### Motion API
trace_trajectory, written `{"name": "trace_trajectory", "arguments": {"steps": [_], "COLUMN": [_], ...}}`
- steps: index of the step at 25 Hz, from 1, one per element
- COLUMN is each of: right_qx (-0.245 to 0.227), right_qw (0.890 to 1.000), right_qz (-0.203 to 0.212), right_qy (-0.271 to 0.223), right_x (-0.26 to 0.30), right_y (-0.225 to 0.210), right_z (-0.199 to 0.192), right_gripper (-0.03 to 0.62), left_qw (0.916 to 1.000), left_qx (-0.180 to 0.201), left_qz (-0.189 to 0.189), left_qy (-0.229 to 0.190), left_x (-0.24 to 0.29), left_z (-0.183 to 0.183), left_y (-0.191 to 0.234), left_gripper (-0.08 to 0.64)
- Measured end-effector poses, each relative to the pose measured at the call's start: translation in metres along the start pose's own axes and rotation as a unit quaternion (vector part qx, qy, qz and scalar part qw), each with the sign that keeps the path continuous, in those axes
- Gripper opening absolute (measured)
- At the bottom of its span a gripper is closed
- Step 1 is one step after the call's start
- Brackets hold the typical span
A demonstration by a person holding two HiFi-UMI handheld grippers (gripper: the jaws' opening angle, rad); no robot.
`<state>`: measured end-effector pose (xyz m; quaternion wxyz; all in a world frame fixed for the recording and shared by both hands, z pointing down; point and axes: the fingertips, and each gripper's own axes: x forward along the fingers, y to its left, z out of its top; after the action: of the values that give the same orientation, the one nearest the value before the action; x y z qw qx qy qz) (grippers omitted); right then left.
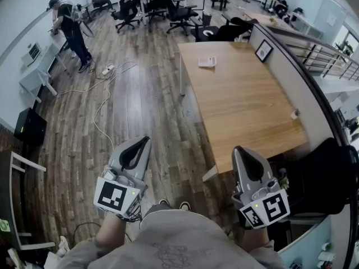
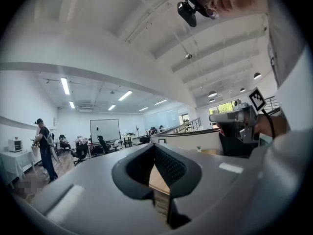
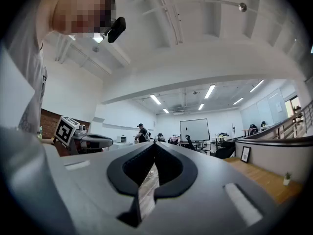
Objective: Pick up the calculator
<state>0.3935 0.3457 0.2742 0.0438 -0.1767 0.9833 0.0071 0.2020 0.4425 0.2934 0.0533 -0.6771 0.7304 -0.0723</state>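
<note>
Here, in the head view, one white calculator (image 1: pixel 207 61) lies flat near the far left corner of the wooden surface (image 1: pixel 241 100), well apart from both claws. The left claw (image 1: pixel 143 141) is held over the wood floor (image 1: pixel 140 94), and the right claw (image 1: pixel 240 150) by the surface's near edge. Each carries one cube with black-and-white square markers, and no writing can be read. In the left gripper view, the left claw (image 2: pixel 155 147) has its jaws closed tip to tip on nothing. In the right gripper view, the right claw (image 3: pixel 154 145) is likewise fully closed and empty, and one small pot (image 3: pixel 287 178) holding a plant stands at the surface's right edge.
</note>
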Motion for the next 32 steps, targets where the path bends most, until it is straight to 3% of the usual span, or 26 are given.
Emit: {"name": "trace_trajectory", "arguments": {"steps": [12, 20, 21, 22, 23, 32], "right_qx": [0.012, 0.029, 0.032, 0.034, 0.032, 0.035], "right_qw": [1.0, 1.0, 0.999, 0.999, 0.999, 0.999], "right_qz": [0.004, 0.001, -0.001, -0.003, -0.005, -0.029], "right_qy": [0.011, -0.001, -0.008, -0.011, -0.012, 0.015], "right_x": [0.005, 0.037, 0.045, 0.053, 0.063, 0.168], "right_y": [-0.011, -0.024, -0.028, -0.032, -0.037, -0.077], "right_z": [-0.011, -0.02, -0.019, -0.019, -0.02, -0.036], "right_gripper": [0.011, 0.014, 0.053, 0.156, 0.197, 0.198], "left_qw": [0.9999, 0.9992, 0.9991, 0.9991, 0.9992, 0.9995], "left_qx": [0.007, -0.012, -0.014, -0.015, -0.014, -0.017], "left_qz": [0.007, 0.017, 0.019, 0.02, 0.021, 0.018], "left_qy": [0.009, 0.033, 0.035, 0.035, 0.032, 0.019], "left_x": [0.008, 0.022, 0.027, 0.033, 0.04, 0.124], "left_z": [-0.003, -0.024, -0.027, -0.028, -0.03, -0.04], "left_y": [0.007, 0.032, 0.038, 0.045, 0.053, 0.143], "left_gripper": [0.002, 0.002, 0.002, 0.002, 0.002, 0.002]}}
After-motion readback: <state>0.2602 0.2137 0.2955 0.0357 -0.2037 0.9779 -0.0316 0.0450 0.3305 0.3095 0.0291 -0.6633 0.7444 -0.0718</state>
